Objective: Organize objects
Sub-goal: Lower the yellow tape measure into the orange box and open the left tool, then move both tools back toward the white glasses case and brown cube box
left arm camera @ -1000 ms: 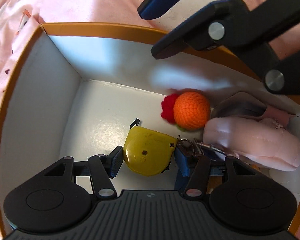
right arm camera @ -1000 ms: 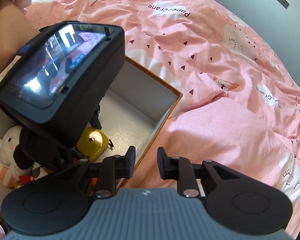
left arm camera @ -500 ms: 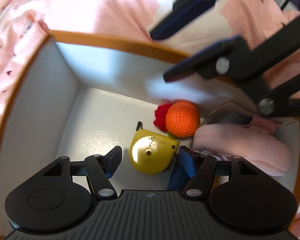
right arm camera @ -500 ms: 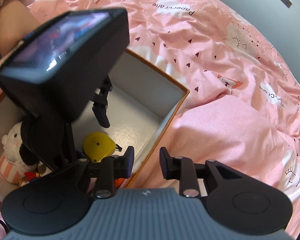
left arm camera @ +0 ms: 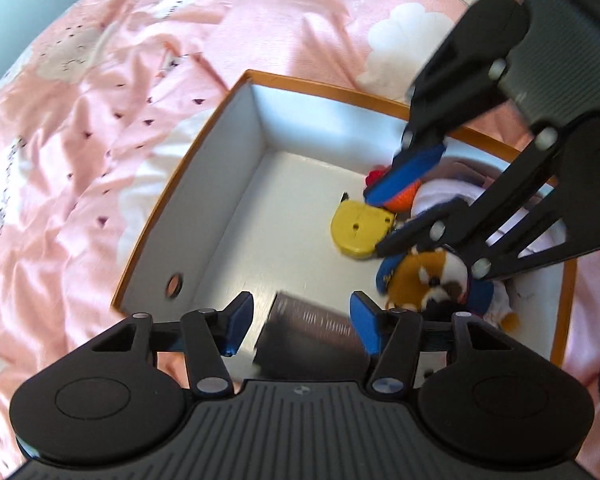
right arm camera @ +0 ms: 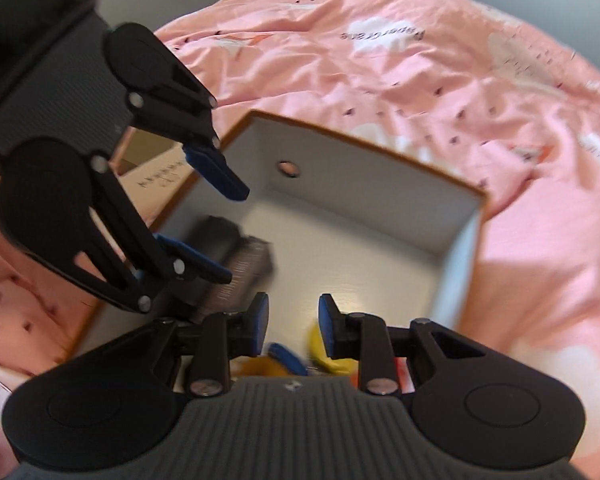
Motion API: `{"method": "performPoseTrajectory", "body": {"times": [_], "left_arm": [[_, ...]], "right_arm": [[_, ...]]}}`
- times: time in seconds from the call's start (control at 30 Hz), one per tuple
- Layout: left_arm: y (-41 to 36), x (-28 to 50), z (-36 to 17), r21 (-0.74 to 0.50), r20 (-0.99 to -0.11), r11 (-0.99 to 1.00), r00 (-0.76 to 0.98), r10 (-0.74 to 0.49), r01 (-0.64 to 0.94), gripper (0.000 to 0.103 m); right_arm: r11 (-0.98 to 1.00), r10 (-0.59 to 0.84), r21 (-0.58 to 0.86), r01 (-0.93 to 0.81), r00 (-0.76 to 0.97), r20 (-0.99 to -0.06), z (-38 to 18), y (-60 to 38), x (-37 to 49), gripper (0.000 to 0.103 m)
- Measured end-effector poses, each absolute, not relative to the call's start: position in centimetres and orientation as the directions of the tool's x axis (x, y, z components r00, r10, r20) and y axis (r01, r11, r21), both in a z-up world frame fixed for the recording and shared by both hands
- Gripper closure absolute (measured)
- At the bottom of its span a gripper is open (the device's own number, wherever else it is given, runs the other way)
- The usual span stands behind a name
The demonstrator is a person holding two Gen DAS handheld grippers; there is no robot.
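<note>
One orange-rimmed white box [left arm camera: 204, 184], rumpled pink patterned bedding [left arm camera: 80, 140]

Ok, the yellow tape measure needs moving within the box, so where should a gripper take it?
Probably take the yellow tape measure from above, across its curved rim: it lies flat, face up, on the box floor. Put one finger on its bare-floor side; toys crowd the other side.

I worked over a bed covered by a rumpled pink sheet [left arm camera: 100, 152] printed with white clouds and small dark hearts. Plain grey wall [left arm camera: 16, 12] showed beyond; daylight fell unevenly.
</note>
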State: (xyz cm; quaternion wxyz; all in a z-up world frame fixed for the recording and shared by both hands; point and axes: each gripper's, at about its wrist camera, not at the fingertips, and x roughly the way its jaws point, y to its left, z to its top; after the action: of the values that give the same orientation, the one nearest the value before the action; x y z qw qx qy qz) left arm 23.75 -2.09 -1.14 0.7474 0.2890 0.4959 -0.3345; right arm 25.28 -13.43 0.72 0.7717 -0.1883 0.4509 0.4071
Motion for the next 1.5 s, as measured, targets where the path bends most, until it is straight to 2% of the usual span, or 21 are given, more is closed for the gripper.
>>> {"method": "performPoseTrajectory", "body": {"times": [0.07,0.23,0.37,0.6,0.9,1.07,1.37,1.5], "left_arm": [[-1.6,23.2,-0.6,0.109,-0.925,0.634,0.312,-0.218,0.765,0.044],[0.2,21.6,0.9,0.087,-0.885,0.737,0.392,-0.252,0.670,0.045],[3.9,21.0,2.6,0.091,-0.862,0.815,0.455,-0.223,0.572,0.049],[9.8,19.7,3.5,0.132,-0.866,0.881,0.486,-0.121,0.455,0.051],[14.4,18.2,2.7,0.163,-0.879,0.898,0.474,-0.057,0.410,0.051],[15.9,18.4,2.2,0.162,-0.878,0.912,0.477,-0.041,0.376,0.051],[17.5,19.3,0.5,0.121,-0.878,0.937,0.476,-0.053,0.326,0.051],[17.8,19.5,-0.5,0.128,-0.881,0.937,0.472,-0.044,0.326,0.051]], "right_arm": [[0.610,0.470,0.102,-0.786,0.254,-0.845,0.2,-12.7,24.8,0.074],[0.636,0.538,0.209,-0.743,0.233,-0.810,-0.1,-11.7,23.8,0.074],[0.634,0.582,0.257,-0.729,0.233,-0.779,0.5,-10.3,22.9,0.074],[0.592,0.627,0.264,-0.761,0.229,-0.745,2.5,-6.1,21.9,0.074],[0.572,0.615,0.261,-0.778,0.195,-0.764,1.8,0.7,20.5,0.073],[0.630,0.583,0.294,-0.719,0.189,-0.790,0.0,3.5,20.8,0.056],[0.746,0.514,0.334,-0.576,0.180,-0.839,-3.2,6.3,23.0,0.044],[0.759,0.500,0.336,-0.558,0.168,-0.850,-4.2,7.0,23.6,0.044]]}}
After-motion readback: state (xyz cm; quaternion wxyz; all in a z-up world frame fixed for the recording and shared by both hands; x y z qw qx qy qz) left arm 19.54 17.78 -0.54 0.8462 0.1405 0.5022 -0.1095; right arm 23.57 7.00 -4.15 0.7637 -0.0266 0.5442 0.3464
